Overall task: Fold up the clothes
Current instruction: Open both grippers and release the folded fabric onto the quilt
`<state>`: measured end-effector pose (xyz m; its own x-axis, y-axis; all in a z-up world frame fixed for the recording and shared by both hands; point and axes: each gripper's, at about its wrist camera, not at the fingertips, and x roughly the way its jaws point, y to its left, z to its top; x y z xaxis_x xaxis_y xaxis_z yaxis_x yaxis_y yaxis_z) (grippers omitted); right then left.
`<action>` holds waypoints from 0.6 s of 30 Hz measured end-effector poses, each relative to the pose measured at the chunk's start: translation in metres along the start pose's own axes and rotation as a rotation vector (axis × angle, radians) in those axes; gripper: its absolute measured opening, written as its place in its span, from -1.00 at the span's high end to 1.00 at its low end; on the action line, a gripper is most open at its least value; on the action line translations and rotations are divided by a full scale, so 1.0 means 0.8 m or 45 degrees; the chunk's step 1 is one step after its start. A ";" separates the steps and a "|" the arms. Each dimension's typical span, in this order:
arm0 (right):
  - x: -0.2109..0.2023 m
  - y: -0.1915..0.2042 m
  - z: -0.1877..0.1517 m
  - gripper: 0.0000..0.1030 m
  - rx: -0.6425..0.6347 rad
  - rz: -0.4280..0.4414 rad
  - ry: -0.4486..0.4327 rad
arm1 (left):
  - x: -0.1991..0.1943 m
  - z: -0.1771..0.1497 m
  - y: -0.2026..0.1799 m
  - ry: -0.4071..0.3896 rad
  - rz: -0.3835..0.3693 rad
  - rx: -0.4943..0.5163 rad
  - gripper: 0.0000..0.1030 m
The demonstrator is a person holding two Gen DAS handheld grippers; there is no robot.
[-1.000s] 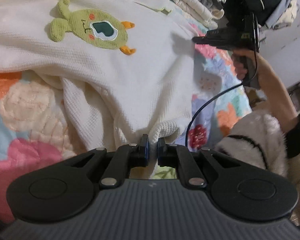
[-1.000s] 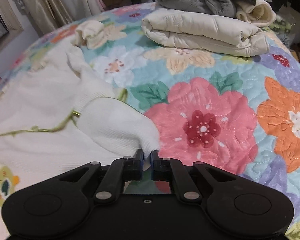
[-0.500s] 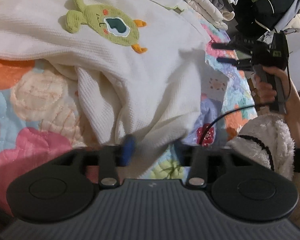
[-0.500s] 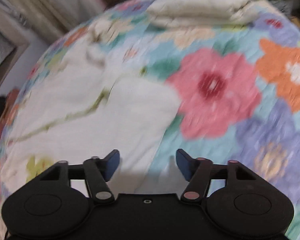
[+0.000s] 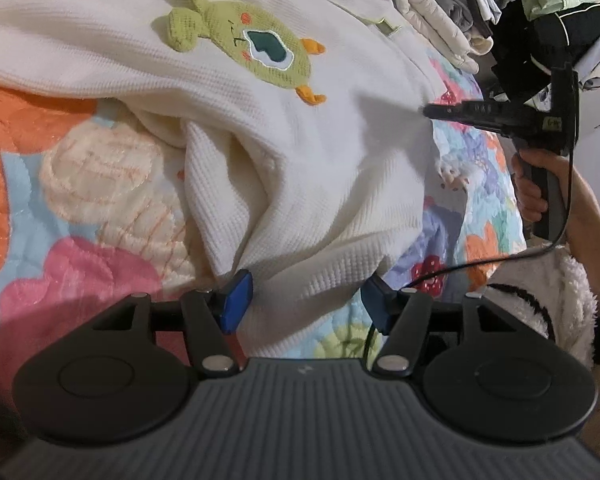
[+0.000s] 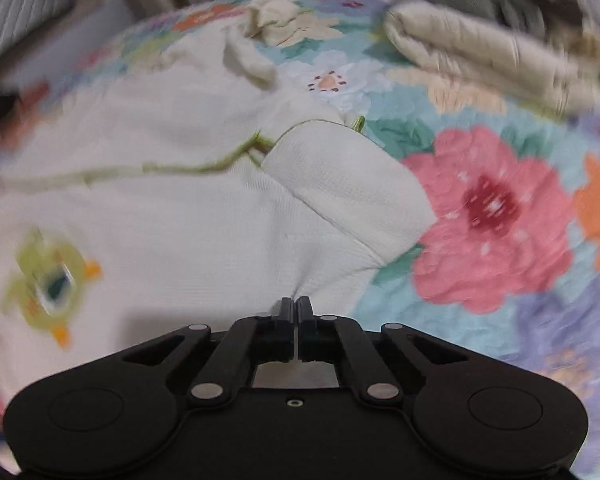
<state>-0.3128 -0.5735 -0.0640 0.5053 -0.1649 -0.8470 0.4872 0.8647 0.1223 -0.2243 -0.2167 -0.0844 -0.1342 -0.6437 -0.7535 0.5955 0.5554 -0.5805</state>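
Left wrist surroundings: cream sweater with a green patch lies on a floral quilt; folded clothes stacked beyond.
Left gripper: jaws wide apart over the sweater's edge, holding nothing.
Right wrist surroundings: blurred; folded jacket well behind.
Right gripper: jaws closed, pinching sweater fabric.

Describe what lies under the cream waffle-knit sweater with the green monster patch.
Under the cream waffle-knit sweater lies a floral quilted bedspread, visible around its edges. Whatever sits beneath the sweater's middle is covered.
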 end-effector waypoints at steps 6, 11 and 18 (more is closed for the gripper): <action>-0.008 -0.027 -0.008 0.99 -0.035 -0.287 -0.014 | -0.028 0.006 0.007 -0.034 0.042 -0.060 -0.34; -0.033 -0.072 -0.006 0.79 0.316 0.038 -0.113 | -0.063 0.012 0.023 -0.178 0.051 -0.091 -0.46; -0.052 0.005 0.001 0.19 0.108 0.157 -0.218 | -0.034 0.011 0.055 -0.199 0.177 -0.132 -0.56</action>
<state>-0.3315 -0.5637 -0.0276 0.6748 -0.1443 -0.7238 0.4683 0.8417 0.2687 -0.1876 -0.1795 -0.0867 0.0727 -0.6265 -0.7760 0.5141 0.6903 -0.5091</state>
